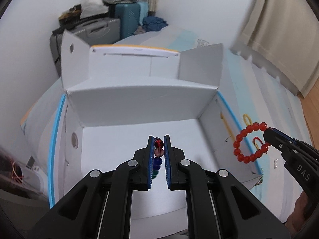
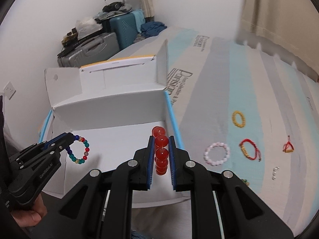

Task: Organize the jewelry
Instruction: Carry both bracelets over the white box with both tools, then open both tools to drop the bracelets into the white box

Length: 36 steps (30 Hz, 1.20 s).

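Both bracelets hang over the open box (image 2: 111, 107): left gripper (image 1: 159, 142) clamped on the multicolour bracelet (image 2: 79, 151), right gripper (image 2: 161, 141) on the red bracelet (image 1: 250, 141). Next, I'd guess: lower, then release inside.

White walls (image 2: 59, 10), stacked suitcases (image 2: 99, 43), curtain (image 1: 279, 20)

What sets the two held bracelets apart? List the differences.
The red bracelet is one colour with large beads; the multicoloured bracelet mixes blue, teal, red and amber smaller beads. The right gripper holds the red one near the box's right wall, the left gripper the multicoloured one over its floor. Both are pinched beaded loops.
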Each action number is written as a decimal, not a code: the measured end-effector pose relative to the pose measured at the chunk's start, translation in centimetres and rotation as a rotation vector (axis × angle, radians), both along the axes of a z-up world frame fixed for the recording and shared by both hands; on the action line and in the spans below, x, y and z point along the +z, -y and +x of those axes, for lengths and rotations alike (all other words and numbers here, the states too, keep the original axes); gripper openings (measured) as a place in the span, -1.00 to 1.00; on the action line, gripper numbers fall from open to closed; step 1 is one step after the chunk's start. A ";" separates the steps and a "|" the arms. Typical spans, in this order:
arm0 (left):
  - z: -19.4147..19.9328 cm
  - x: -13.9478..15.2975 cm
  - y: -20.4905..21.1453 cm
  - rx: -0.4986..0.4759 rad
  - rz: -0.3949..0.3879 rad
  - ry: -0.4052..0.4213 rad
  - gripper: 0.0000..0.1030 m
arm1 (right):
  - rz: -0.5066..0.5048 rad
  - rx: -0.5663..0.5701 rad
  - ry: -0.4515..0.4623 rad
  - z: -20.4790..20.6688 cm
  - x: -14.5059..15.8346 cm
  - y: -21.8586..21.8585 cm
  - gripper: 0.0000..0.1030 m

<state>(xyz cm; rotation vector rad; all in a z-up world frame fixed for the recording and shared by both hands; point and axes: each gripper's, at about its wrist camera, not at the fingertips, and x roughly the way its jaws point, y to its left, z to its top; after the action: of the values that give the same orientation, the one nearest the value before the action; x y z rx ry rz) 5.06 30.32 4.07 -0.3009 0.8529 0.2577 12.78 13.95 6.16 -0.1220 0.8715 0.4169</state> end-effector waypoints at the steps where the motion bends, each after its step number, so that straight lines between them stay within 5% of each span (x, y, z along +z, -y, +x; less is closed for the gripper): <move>1: 0.0 -0.3 -0.4 0.007 -0.006 -0.008 -0.82 | -0.003 0.007 -0.007 0.0 -0.3 -0.4 -0.75; 21: -0.2 -5.5 -3.9 0.075 -0.026 -0.141 -0.82 | -0.084 0.059 -0.132 1.5 -7.0 -5.2 -0.75; 36: 0.0 -5.1 -3.4 0.084 0.030 -0.154 -0.82 | -0.119 0.070 -0.176 1.8 -9.5 -5.8 -0.73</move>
<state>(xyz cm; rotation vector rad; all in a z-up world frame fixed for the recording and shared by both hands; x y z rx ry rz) 5.05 33.72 -1.04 -0.2919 0.9888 0.3758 14.59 19.79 -3.31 -0.2288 1.0684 0.4461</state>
